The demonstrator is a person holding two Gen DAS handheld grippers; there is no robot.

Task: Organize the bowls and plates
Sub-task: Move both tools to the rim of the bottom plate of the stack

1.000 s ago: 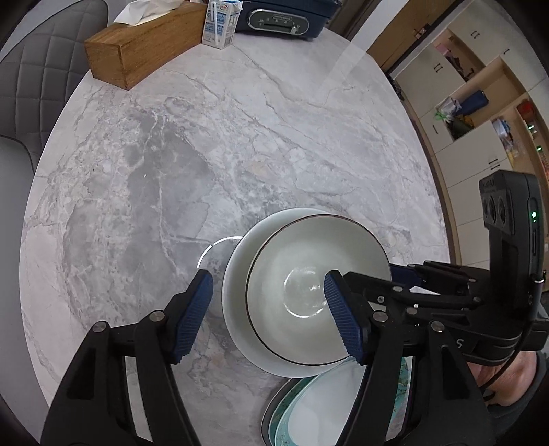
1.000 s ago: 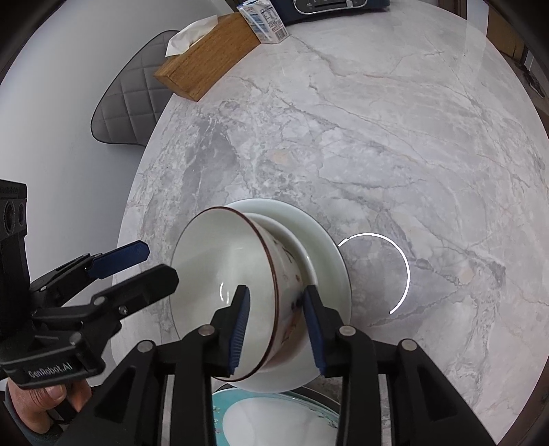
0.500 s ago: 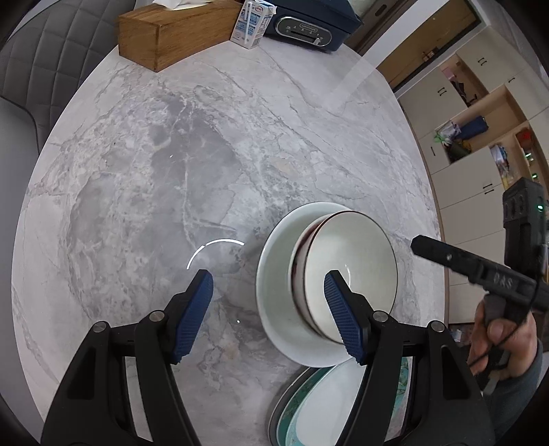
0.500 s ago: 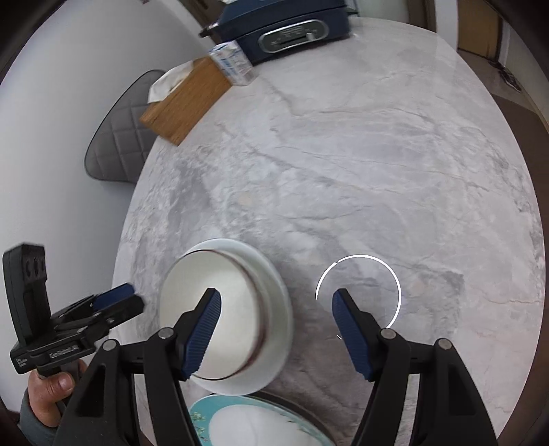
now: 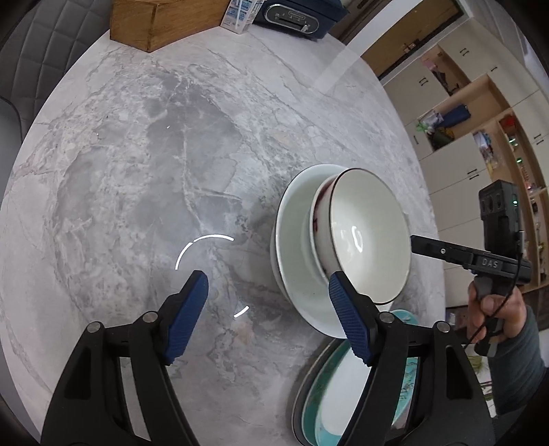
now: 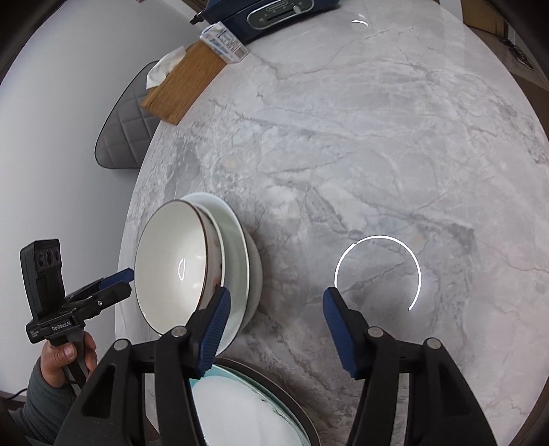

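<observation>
Two claws, both mine, both spread wide with nothing between the pads. My left gripper [image 5: 266, 290] sits over bare marble table [image 5: 137, 171], its right pad in front of the bowl [image 5: 369, 236]. That dark-rimmed bowl sits in the white plate [image 5: 291, 236]. My right gripper [image 6: 274, 302] is just beside the bowl too, left pad near its rim. Teal plate [image 5: 329, 394] lies just nearer me than the white plate. Tissue box [image 6: 183, 84], milk carton [image 6: 224, 44] and dark blue appliance [image 6: 271, 12] sit well away from the bowl, at the table's far edge.
</observation>
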